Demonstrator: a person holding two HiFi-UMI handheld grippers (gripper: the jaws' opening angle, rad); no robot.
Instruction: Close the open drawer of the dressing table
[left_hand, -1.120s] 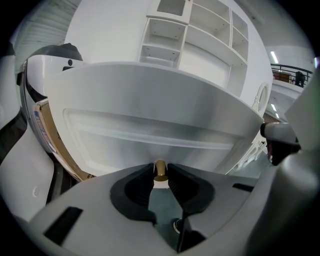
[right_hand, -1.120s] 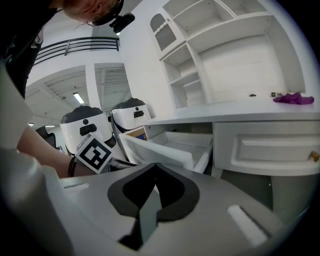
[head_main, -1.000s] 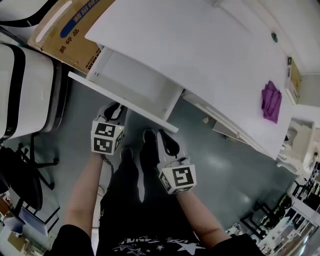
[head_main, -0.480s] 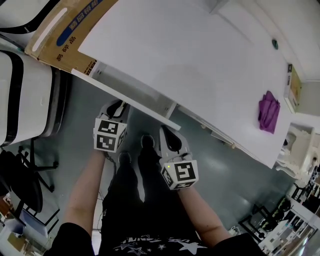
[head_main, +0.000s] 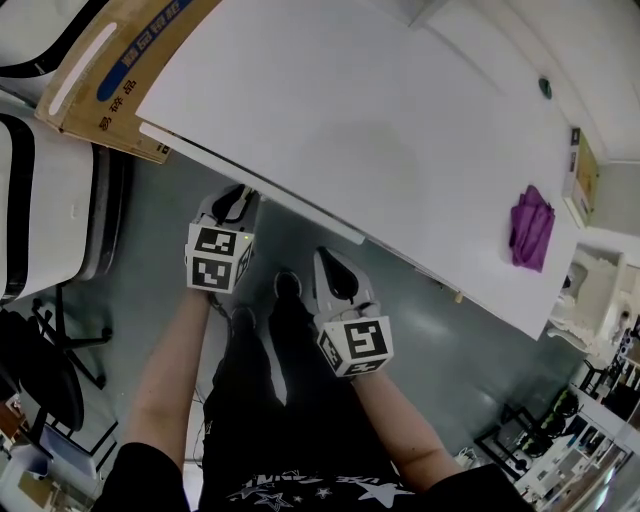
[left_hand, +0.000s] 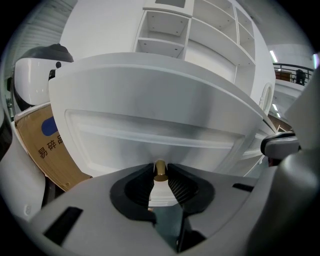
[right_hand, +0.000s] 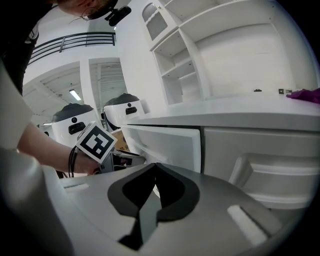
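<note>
Left gripper (left_hand: 160, 176) grips the knob (left_hand: 160, 169) of the nearly shut drawer (left_hand: 150, 135).

The dressing table (head_main: 400, 150) is plain white, as is its drawer (left_hand: 150, 135), which carries a brass-coloured knob (left_hand: 160, 170). On the table's top is a purple cloth (head_main: 529, 227). At its end is a brown cardboard box (head_main: 110, 70) with blue print. The floor (head_main: 440, 340) below the table is grey-green. The left gripper (head_main: 238, 198) and right gripper (head_main: 327, 264) are light grey with black pads, and their cubes show black-and-white squares.
</note>
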